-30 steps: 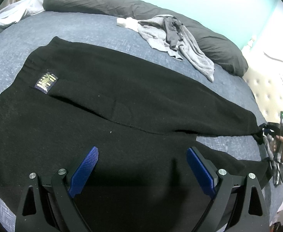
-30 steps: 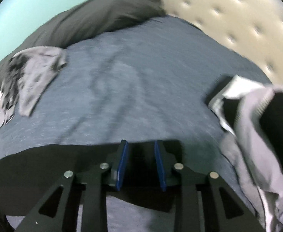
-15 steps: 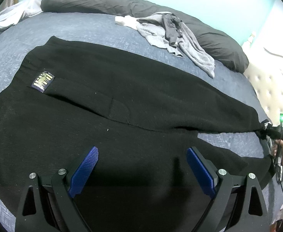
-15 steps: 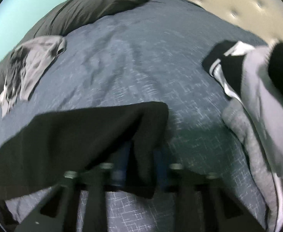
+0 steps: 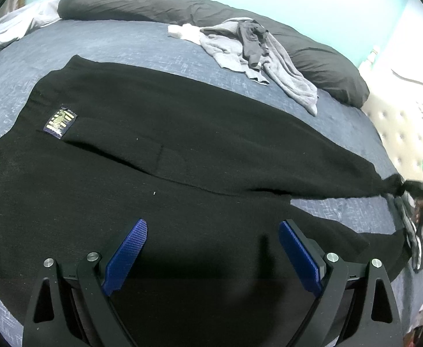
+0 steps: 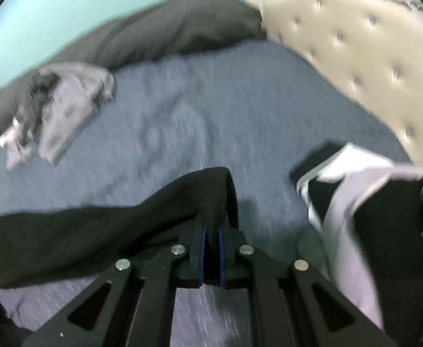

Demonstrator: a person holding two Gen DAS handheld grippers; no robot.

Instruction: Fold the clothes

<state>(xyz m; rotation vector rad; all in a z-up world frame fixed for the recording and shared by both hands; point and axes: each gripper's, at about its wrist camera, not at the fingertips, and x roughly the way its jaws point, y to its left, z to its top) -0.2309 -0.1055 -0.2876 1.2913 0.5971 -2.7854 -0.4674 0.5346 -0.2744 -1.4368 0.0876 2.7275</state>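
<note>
Black trousers (image 5: 182, 144) with a yellow patch (image 5: 59, 123) lie spread flat on the blue-grey bed, legs running to the right. My left gripper (image 5: 211, 228) hovers open over the waist part, nothing between its blue pads. In the left wrist view my right gripper (image 5: 413, 188) is at the far right, at the upper leg's end. In the right wrist view the right gripper (image 6: 211, 231) has its jaws closing, pads pressed on the black leg cuff (image 6: 211, 190), which is lifted a little off the bed.
A heap of grey clothes (image 5: 254, 52) lies near the long dark pillow (image 5: 153, 3). A black and white garment (image 6: 356, 202) is bunched by the tufted cream headboard (image 6: 356, 57). Bare blue-grey bed cover (image 6: 197, 115) stretches ahead of the right gripper.
The right gripper's jaws went from partly apart to pinched on the trouser cuff, and the cuff rose off the bed. The left gripper stayed where it was, open.
</note>
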